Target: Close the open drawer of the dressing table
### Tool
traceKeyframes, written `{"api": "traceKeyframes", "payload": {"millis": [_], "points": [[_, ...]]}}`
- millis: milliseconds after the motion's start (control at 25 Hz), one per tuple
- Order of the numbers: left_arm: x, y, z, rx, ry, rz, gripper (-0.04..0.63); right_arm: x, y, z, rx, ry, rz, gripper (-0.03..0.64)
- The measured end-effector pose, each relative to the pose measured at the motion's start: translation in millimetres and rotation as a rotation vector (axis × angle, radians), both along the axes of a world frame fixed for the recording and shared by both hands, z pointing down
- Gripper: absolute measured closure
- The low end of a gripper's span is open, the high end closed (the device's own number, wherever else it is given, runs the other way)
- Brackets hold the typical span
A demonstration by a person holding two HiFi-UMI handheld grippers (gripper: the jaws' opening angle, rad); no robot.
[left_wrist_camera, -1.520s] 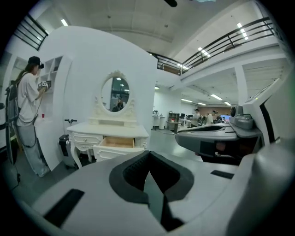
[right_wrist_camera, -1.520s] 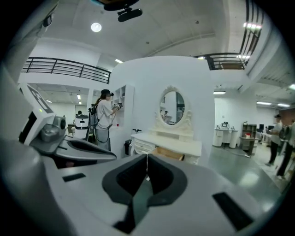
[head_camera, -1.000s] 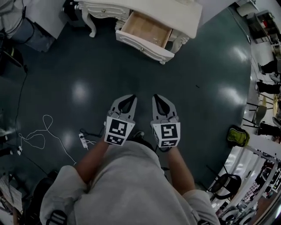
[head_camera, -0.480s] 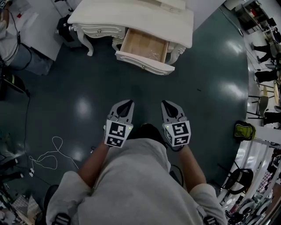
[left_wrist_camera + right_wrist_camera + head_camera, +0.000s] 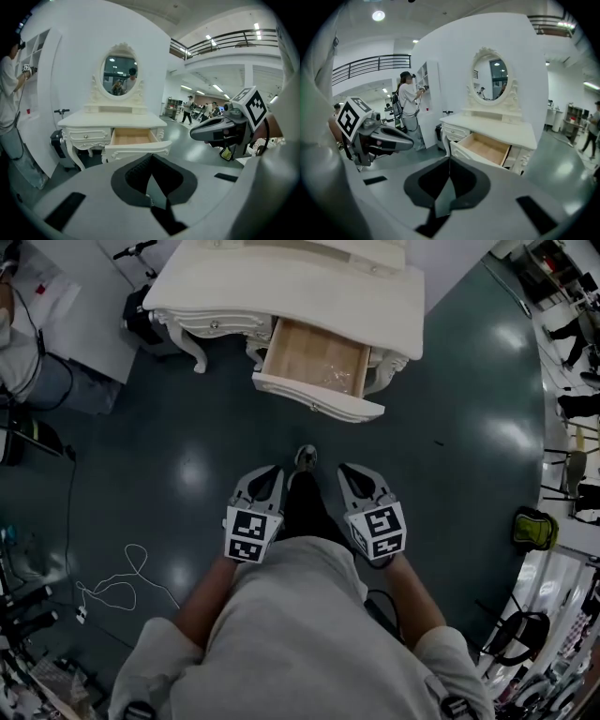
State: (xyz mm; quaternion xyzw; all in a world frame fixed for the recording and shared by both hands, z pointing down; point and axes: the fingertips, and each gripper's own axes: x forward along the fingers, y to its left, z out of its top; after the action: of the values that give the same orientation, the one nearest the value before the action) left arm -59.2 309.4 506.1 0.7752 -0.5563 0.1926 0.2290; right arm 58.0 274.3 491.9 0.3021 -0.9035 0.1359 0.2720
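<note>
A white carved dressing table (image 5: pixel 281 287) stands at the top of the head view, with an oval mirror (image 5: pixel 120 70) above it. Its middle drawer (image 5: pixel 319 367) is pulled out, showing a bare wooden inside (image 5: pixel 132 136) (image 5: pixel 487 147). The drawer's white front (image 5: pixel 319 401) faces me. My left gripper (image 5: pixel 267 474) and right gripper (image 5: pixel 354 472) are side by side below the drawer, both shut and holding nothing, a stretch of floor short of the drawer front. A shoe (image 5: pixel 306 457) shows between them.
A second, closed drawer with a knob (image 5: pixel 214 324) sits left of the open one. White cable (image 5: pixel 117 587) lies on the dark floor at lower left. A person (image 5: pixel 408 105) stands at a white shelf left of the table. Chairs and a bag (image 5: pixel 532 526) stand at the right.
The dressing table has come closer in the head view as I walked toward it. Both grippers moved forward together and stayed shut.
</note>
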Motion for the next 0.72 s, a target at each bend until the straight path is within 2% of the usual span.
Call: {"api": "traceKeyframes", "payload": {"millis": [360,600,720], "points": [[-24.5,-86.6,19.2,-0.080,-0.085,0.019,0.588,-3.9,-84.6,36.6,-0.054,0.028,-0.021,0.601],[-39.7,-137.6,36.9,-0.149,-0.125,0.065,0.588,-1.3,-136.2,56.2,-0.094,0.044,0.018,0.601],[-52.8,-147.9,49.2,-0.196,-0.183,0.100,0.589,4.9,-143.9,66.7,-0.141,0.050,0.039,0.601]]}}
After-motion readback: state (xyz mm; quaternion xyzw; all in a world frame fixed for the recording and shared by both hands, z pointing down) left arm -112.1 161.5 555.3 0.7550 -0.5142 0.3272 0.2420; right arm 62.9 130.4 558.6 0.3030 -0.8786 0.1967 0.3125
